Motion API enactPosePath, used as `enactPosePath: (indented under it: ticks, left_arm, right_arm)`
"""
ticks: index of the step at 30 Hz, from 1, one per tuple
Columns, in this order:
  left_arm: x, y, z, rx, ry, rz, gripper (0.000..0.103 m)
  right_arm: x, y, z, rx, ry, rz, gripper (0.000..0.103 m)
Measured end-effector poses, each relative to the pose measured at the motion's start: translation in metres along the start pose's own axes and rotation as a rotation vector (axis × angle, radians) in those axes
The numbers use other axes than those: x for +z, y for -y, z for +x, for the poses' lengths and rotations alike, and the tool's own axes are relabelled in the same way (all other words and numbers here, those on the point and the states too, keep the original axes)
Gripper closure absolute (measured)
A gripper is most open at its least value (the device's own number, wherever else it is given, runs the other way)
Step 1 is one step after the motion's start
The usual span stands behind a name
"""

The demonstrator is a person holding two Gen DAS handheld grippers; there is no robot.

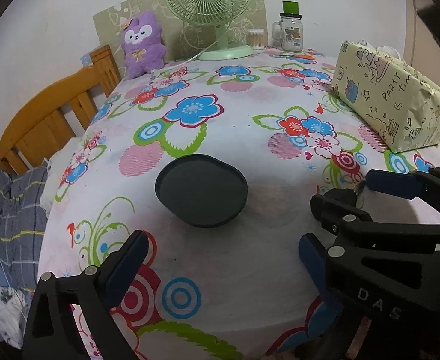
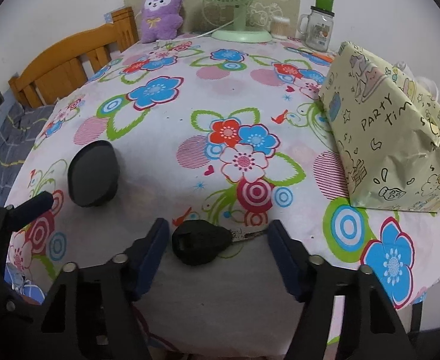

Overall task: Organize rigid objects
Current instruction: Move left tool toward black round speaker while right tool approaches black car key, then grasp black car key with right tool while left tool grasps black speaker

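Note:
A dark grey rounded tray (image 1: 202, 192) lies flat on the flowered tablecloth (image 1: 250, 270). My left gripper (image 1: 223, 240) hovers just short of its near rim, jaws wide open with nothing between them. In the right wrist view the tray (image 2: 92, 174) lies at the left, and one finger (image 2: 37, 205) of the left gripper shows near it. A black-headed key (image 2: 199, 243) lies on the cloth between the pads of my right gripper (image 2: 218, 226). Its blade points at the right pad. A thin gap shows at the left pad. From the left wrist view, the right gripper (image 1: 346, 190) straddles the key (image 1: 344, 193).
A gift-wrapped box (image 2: 393, 138) takes up the table's right side. At the back stand a green fan (image 1: 217, 15), a purple plush toy (image 1: 143, 45), a glass jar (image 1: 292, 33) and a tub of cotton swabs (image 1: 256, 38). A wooden headboard (image 1: 49, 120) and bedding lie past the left edge.

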State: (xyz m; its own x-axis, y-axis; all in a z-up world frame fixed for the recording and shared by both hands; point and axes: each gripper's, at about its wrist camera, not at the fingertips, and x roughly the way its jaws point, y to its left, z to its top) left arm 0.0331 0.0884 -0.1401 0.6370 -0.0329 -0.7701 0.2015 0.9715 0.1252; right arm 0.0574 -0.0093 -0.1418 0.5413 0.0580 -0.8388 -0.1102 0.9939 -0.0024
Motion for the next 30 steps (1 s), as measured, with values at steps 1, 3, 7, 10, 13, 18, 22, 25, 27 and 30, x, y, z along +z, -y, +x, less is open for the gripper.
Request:
enactPosePath:
  ticks: [1,3,7,10,13,18,22,25,27,30]
  left_arm:
    - [0.000,0.000,0.000,0.001,0.000,0.003,0.000]
    - [0.000,-0.003,0.001,-0.012,-0.006,-0.008,0.000]
    - [0.003,-0.010,0.006,-0.053,-0.028,-0.050,0.000]
    - [0.007,-0.010,0.009,-0.047,-0.027,-0.053,0.000]
    - [0.012,-0.013,0.012,-0.048,-0.024,-0.062,0.000]
    - [0.021,-0.022,0.024,-0.048,-0.041,-0.094,0.000]
    - [0.027,-0.026,0.030,-0.064,-0.042,-0.108,0.000]
    - [0.032,-0.029,0.035,-0.066,-0.041,-0.119,0.002]
    - [0.034,-0.029,0.036,-0.074,-0.039,-0.131,0.007]
    - [0.037,-0.026,0.035,-0.087,-0.024,-0.123,0.023]
  right_arm:
    - [0.000,-0.002,-0.001,-0.002,0.004,-0.004,0.046]
    - [0.000,-0.003,-0.001,-0.007,0.005,-0.006,0.047]
    - [0.004,-0.004,0.002,-0.015,0.007,-0.006,0.047]
    - [0.010,-0.004,0.004,-0.024,0.008,-0.008,0.047]
    - [0.015,-0.004,0.005,-0.028,0.015,-0.009,0.047]
    - [0.025,-0.003,0.009,-0.027,0.024,-0.002,0.047]
    - [0.033,-0.001,0.014,-0.022,0.022,0.008,0.047]
    - [0.037,0.000,0.016,-0.023,0.020,0.019,0.046]
    - [0.040,0.002,0.017,-0.026,0.020,0.028,0.046]
    - [0.044,0.004,0.018,-0.028,0.020,0.036,0.046]
